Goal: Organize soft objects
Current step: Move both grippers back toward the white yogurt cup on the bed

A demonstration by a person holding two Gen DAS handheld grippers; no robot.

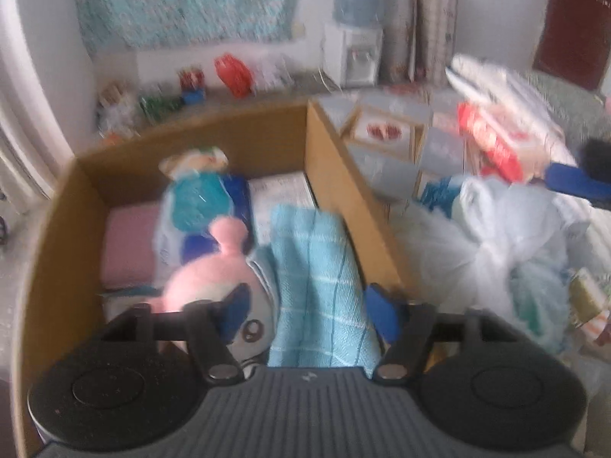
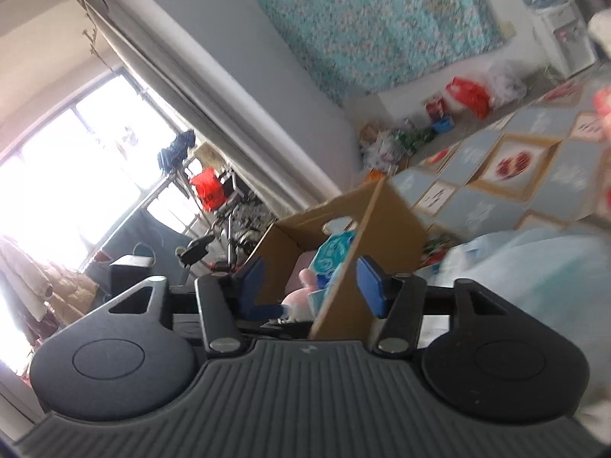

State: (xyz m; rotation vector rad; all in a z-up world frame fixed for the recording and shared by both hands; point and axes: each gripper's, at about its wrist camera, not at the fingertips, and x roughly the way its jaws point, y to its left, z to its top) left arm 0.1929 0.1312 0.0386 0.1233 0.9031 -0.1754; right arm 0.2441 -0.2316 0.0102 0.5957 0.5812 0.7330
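A cardboard box (image 1: 61, 206) holds a pink plush toy (image 1: 208, 271), a teal and blue packet (image 1: 202, 198) and a pink folded cloth (image 1: 130, 244). My left gripper (image 1: 305, 309) hangs over the box with its jaws wide apart, and a light blue checked towel (image 1: 320, 282) lies between them, draped into the box by the right wall. In the right wrist view my right gripper (image 2: 311, 286) is open and empty, tilted, with the box's corner (image 2: 382, 221) just beyond its fingertips. The right gripper's blue finger (image 1: 573, 181) shows at the left view's right edge.
A heap of pale blue and white soft things (image 1: 488, 229) lies right of the box on a patterned mat (image 1: 385, 129). A red and white package (image 1: 492, 141) sits behind it. A water dispenser (image 1: 359, 53) and bags line the back wall. A window (image 2: 68, 168) is at left.
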